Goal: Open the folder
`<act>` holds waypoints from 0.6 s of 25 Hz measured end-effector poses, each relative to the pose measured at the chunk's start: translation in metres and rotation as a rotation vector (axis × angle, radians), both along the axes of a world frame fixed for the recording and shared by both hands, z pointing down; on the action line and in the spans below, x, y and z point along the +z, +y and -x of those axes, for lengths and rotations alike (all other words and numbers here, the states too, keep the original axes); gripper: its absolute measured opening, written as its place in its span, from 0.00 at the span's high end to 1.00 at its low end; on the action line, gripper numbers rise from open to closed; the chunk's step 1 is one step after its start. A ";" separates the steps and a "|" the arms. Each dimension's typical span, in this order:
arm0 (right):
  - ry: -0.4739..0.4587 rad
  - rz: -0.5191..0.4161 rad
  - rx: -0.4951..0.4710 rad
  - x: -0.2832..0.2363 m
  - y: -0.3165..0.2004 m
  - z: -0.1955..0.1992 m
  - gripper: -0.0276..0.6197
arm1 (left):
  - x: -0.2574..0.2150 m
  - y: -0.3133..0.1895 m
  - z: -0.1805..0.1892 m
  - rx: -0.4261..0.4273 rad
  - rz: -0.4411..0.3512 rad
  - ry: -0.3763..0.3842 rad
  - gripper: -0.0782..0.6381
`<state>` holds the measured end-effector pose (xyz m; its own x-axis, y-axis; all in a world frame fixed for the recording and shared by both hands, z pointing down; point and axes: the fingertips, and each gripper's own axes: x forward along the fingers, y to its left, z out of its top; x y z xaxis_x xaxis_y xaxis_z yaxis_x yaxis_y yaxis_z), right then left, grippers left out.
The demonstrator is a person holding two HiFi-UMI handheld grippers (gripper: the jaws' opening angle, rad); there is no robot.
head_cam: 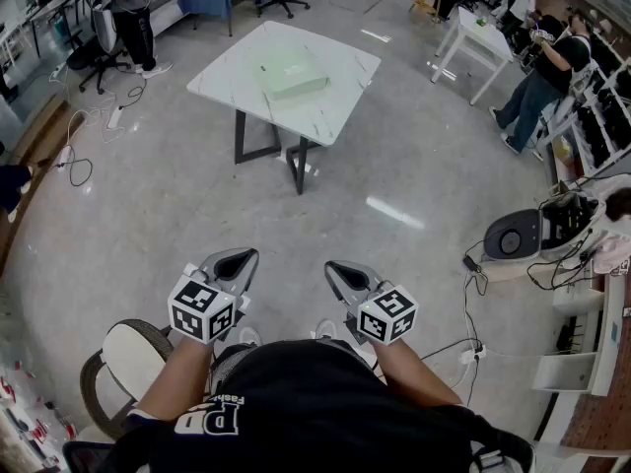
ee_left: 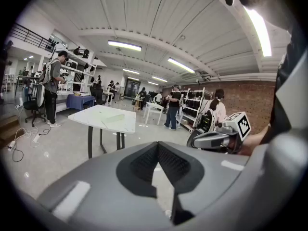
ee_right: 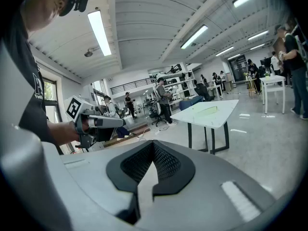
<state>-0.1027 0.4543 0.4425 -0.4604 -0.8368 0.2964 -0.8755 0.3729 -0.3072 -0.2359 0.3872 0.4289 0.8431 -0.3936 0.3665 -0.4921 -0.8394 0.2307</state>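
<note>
Pale green folder flat on white table, looks closed, well ahead of both grippers and about centred between them, so neither arm clearly nearer. Long axis seemingly across the head view, hard to confirm at this range. Left gripper jaws closed, nothing between; right gripper same. Both low by the torso, tipped slightly down. Need to walk up before any grip, by the look of it. Polished grey floor between, cables at left, person far right
</note>
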 end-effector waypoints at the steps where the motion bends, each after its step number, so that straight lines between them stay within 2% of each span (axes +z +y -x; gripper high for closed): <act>1: -0.001 -0.001 -0.002 0.000 -0.001 -0.002 0.96 | 0.000 0.000 -0.002 -0.002 0.000 -0.001 0.82; 15: -0.024 -0.015 -0.016 -0.002 -0.008 -0.029 0.96 | -0.005 0.001 -0.029 -0.030 -0.015 -0.016 0.82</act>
